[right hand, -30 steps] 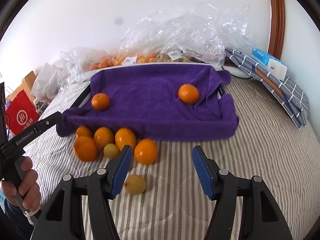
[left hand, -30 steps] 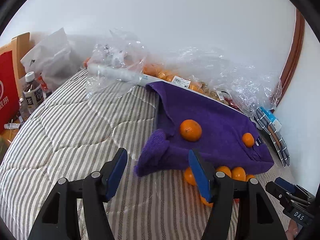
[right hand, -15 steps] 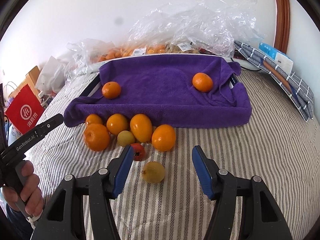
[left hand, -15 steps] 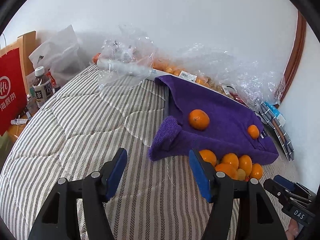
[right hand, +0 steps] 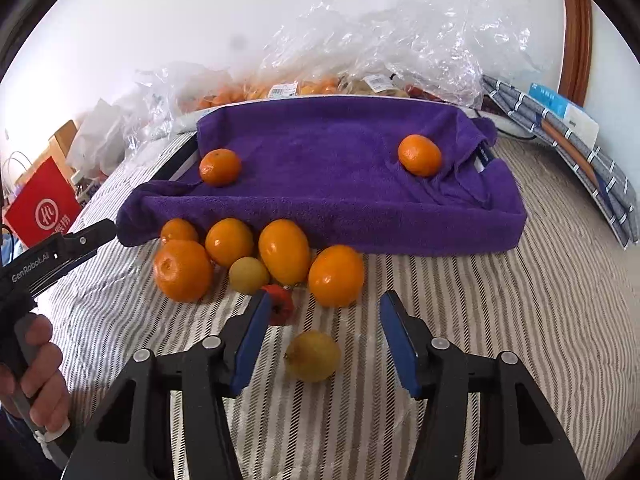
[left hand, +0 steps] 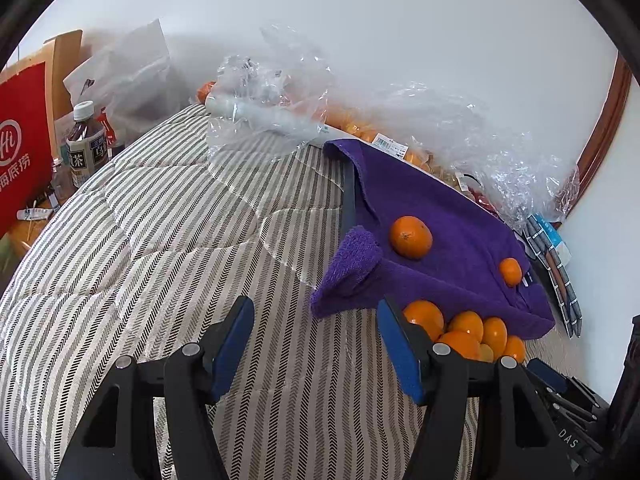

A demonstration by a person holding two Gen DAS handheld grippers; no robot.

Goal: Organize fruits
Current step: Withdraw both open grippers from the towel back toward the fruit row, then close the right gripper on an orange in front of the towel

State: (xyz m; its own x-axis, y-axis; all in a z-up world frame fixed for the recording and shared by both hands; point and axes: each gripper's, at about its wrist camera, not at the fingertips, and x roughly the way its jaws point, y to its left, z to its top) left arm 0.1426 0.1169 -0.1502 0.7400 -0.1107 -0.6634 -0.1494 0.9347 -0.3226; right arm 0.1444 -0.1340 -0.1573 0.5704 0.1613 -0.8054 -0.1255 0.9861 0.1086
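Two views, two risks. Left wrist view: left gripper [left hand: 316, 344] half-spread, empty, over striped bedding [left hand: 160, 240]; oranges [left hand: 464, 332] crowded just beside right pad, easily nudged rolling. Right wrist view: right gripper [right hand: 320, 336] just narrowing around yellow fruit [right hand: 313, 355], pads not touching yet; could squirt away on soft bedding, or bump red fruit [right hand: 280, 304]. Purple towel tray [right hand: 360, 216] beyond.

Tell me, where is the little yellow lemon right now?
In the right wrist view, the lemon lies alone on the striped bedcover, between the right gripper fingers, nearer than the small red fruit.
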